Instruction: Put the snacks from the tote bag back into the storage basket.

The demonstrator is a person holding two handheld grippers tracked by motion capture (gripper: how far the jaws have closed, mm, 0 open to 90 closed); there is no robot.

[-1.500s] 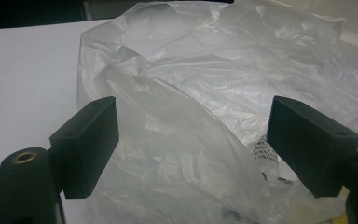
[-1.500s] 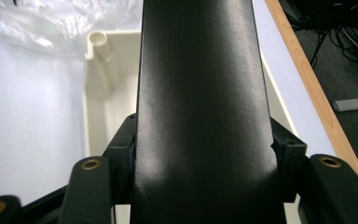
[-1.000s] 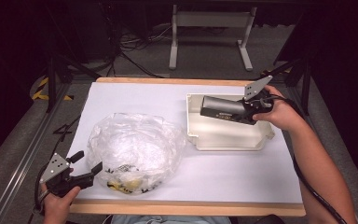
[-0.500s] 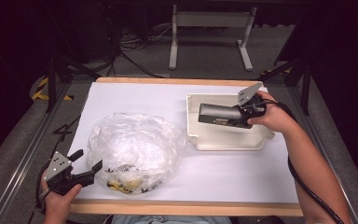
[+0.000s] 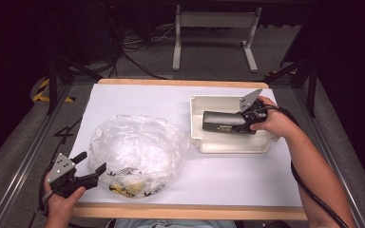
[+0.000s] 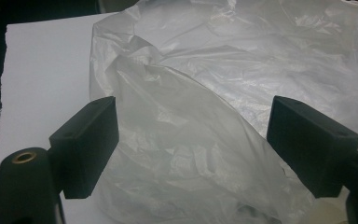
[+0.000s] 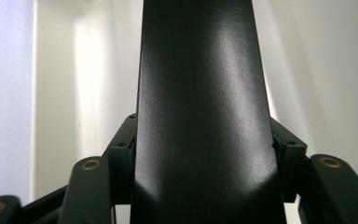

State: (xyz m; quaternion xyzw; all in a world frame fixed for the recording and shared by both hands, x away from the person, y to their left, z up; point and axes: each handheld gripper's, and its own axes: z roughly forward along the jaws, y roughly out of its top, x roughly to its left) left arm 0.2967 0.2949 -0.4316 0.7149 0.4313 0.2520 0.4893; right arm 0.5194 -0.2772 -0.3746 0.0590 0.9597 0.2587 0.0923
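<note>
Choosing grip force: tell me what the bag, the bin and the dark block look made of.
Bag: thin clear plastic film, crinkled and glossy. Bin: probably rigid off-white plastic, smooth walls. Dark block: material unclear, perhaps plastic; smooth black surface with soft sheen.

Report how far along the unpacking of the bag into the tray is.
Done: nothing lies loose in the white tray. In hand: the right tongs, shut on a dark box, hold it over the tray. Left: the open left tongs sit at the plastic bag, yellow items inside.

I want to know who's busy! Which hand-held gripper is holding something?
The right hand-held gripper, over the white tray, is clamped on a long black object. The left hand-held gripper stands open by the plastic bag, gripping nothing.
</note>
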